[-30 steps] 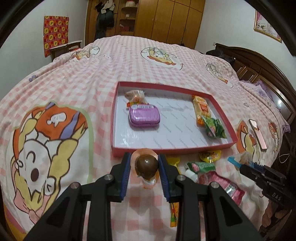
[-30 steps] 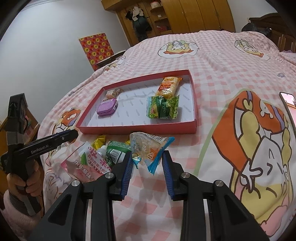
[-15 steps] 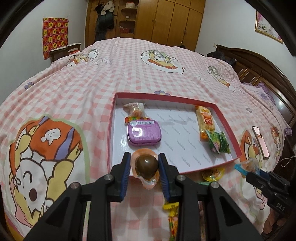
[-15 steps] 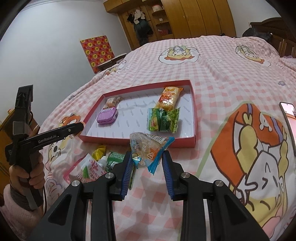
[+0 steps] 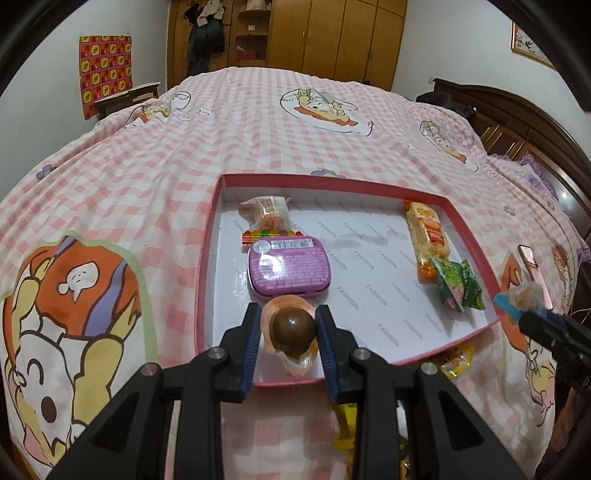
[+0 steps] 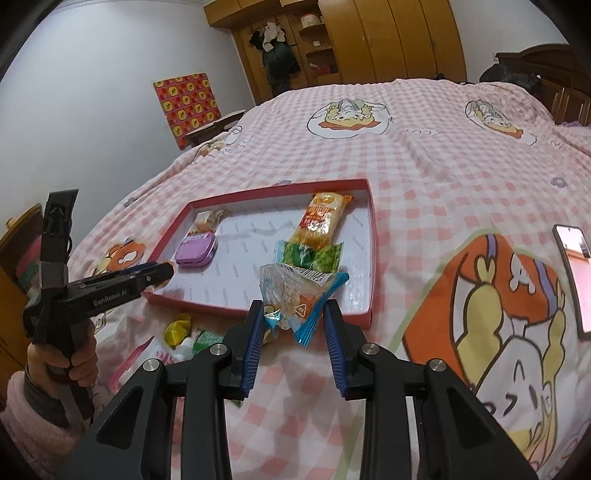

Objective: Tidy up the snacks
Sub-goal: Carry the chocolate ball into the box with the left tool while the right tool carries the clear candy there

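Note:
My left gripper (image 5: 290, 334) is shut on a brown jelly cup (image 5: 291, 330) with a peach rim, held over the near left of the red tray (image 5: 205, 258). My right gripper (image 6: 295, 325) is shut on a clear snack packet (image 6: 295, 291) with blue edges, held over the tray's near right edge (image 6: 371, 258). In the tray lie a purple tin (image 5: 288, 266), a small wrapped snack (image 5: 266, 213), an orange packet (image 5: 428, 236) and a green packet (image 5: 458, 285). The left gripper also shows in the right wrist view (image 6: 162, 273).
Loose snacks lie on the pink checked bedspread before the tray: a yellow candy (image 6: 178, 326) and a green packet (image 6: 207, 338). A phone (image 6: 576, 266) lies to the right. A wooden headboard (image 5: 524, 122) and wardrobes (image 5: 332, 33) stand beyond the bed.
Both grippers have moved forward with their snacks. The jelly cup is now over the tray's near left part, and the clear packet is over the tray's near right edge.

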{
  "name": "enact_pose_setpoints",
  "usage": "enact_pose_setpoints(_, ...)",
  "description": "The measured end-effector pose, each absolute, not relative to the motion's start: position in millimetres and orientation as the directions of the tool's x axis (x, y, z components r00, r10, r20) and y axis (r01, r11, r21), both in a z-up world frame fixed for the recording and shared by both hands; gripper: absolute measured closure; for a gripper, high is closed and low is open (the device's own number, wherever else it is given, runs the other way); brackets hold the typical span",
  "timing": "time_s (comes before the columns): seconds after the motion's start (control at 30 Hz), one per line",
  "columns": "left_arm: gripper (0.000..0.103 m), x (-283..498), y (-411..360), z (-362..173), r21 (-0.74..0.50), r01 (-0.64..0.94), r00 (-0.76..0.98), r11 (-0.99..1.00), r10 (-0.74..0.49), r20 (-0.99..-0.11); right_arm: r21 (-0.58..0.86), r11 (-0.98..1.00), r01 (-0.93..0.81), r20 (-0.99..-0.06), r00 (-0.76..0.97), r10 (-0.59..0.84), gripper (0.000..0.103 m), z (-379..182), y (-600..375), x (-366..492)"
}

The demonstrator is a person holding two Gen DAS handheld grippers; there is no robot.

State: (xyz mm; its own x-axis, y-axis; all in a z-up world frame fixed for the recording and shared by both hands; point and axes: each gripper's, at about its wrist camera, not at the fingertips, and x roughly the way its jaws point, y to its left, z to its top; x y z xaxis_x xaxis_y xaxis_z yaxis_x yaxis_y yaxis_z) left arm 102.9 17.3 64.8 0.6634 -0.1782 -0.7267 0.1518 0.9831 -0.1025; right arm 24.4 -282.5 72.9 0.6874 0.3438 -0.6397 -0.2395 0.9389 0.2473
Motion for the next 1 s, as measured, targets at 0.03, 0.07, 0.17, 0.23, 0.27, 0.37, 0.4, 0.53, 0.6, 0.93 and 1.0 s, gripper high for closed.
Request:
enact_pose_setpoints(0.03, 0.072, 104.1, 17.3, 64.2, -0.102, 0.151, 0.664, 0.983, -0.177, -0.727, 0.241, 0.941, -0.240, -0.642, 0.688, 0.339, 0.070, 73.2, -282.2, 27.3)
enact_pose_setpoints(0.07, 0.072, 105.5, 17.0, 63.4, -0.100, 0.150, 0.665, 0.984, -0.175, -0.726, 0.236, 0.942, -0.239, -0.643, 0.688, 0.336, 0.070, 73.1, -282.0, 29.7)
enact_pose_setpoints(0.17, 0.072, 107.9, 17.7, 61.9, -0.100, 0.147, 0.668, 0.984, -0.173, -0.724, 0.227, 0.945, -0.234, -0.650, 0.686, 0.326, 0.070, 72.1, -281.5, 39.3)
enact_pose_setpoints(0.23, 0.072, 109.8, 18.1, 60.5, -0.100, 0.144, 0.669, 0.985, -0.171, -0.723, 0.227, 0.947, -0.225, -0.653, 0.687, 0.320, 0.070, 70.8, -282.2, 46.2)
enact_pose_setpoints(0.27, 0.072, 110.6, 18.7, 59.7, -0.100, 0.142, 0.670, 0.985, -0.170, -0.723, 0.227, 0.949, -0.221, -0.654, 0.687, 0.316, 0.070, 70.5, -282.5, 50.0)
enact_pose_setpoints(0.37, 0.072, 114.0, 20.3, 56.9, -0.100, 0.136, 0.670, 0.986, -0.166, -0.723, 0.224, 0.952, -0.209, -0.660, 0.686, 0.305, 0.070, 69.0, -282.8, 60.3)
enact_pose_setpoints(0.4, 0.072, 114.9, 20.7, 56.2, -0.100, 0.134, 0.670, 0.986, -0.165, -0.723, 0.220, 0.953, -0.207, -0.662, 0.686, 0.302, 0.070, 68.5, -282.0, 63.4)
enact_pose_setpoints(0.53, 0.072, 118.1, 21.5, 54.5, -0.103, 0.133, 0.673, 0.986, -0.167, -0.720, 0.205, 0.957, -0.204, -0.665, 0.688, 0.289, 0.070, 66.6, -278.3, 73.0)
enact_pose_setpoints(0.6, 0.072, 119.5, 22.3, 53.9, -0.105, 0.131, 0.676, 0.986, -0.166, -0.718, 0.193, 0.960, -0.203, -0.667, 0.690, 0.280, 0.070, 65.8, -276.8, 79.2)
enact_pose_setpoints(0.93, 0.072, 126.9, 23.7, 49.1, -0.117, 0.129, 0.681, 0.985, -0.173, -0.712, 0.149, 0.973, -0.179, -0.687, 0.688, 0.232, 0.070, 58.3, -275.1, 108.3)
enact_pose_setpoints(1.0, 0.073, 129.2, 22.0, 48.2, -0.098, 0.124, 0.678, 0.987, -0.156, -0.718, 0.147, 0.973, -0.180, -0.687, 0.689, 0.231, 0.070, 57.2, -274.4, 112.5)
